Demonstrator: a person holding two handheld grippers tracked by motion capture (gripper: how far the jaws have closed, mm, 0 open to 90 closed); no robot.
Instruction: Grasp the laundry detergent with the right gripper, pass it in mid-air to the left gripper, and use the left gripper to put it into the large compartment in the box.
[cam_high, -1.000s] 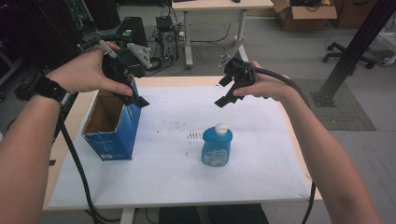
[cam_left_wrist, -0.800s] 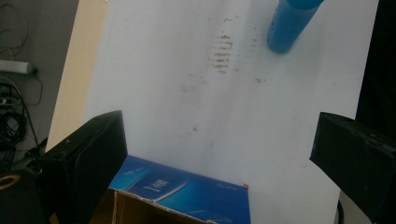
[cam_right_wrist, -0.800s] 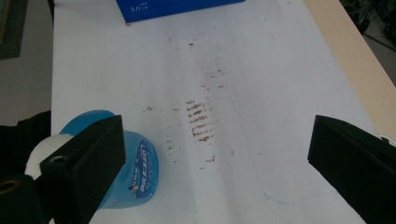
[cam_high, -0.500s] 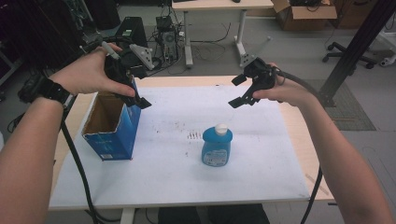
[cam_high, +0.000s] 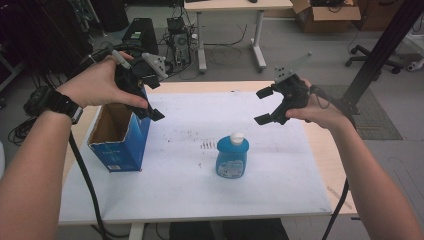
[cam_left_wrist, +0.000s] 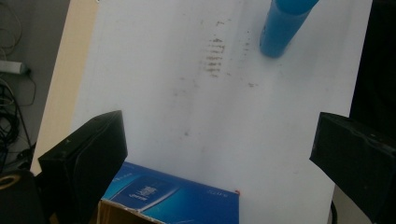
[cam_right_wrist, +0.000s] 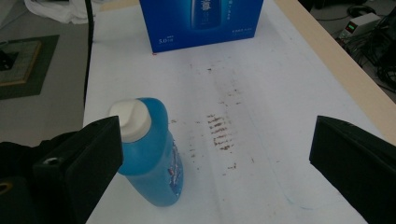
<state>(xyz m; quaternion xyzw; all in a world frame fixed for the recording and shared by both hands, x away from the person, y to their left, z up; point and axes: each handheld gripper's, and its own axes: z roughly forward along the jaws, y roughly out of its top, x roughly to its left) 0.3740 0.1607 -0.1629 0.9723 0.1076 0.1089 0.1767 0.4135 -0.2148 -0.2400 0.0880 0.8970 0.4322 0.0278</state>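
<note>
Right gripper (cam_high: 265, 106) jaws wide, empty, beside upright blue plastic white-capped bottle (cam_high: 232, 156); left gripper (cam_high: 152, 97) wide over open blue cardboard box (cam_high: 120, 137); tipping risk from off-centre grab

What I can't make out from here

In my left gripper view the blue bottle (cam_left_wrist: 283, 28) loses its cap to the top edge, and the blue box (cam_left_wrist: 170, 198) runs off the bottom. In my right gripper view the box's top is cropped and its small print is unreadable. From the high view, the bottle's label is too small to read.
</note>
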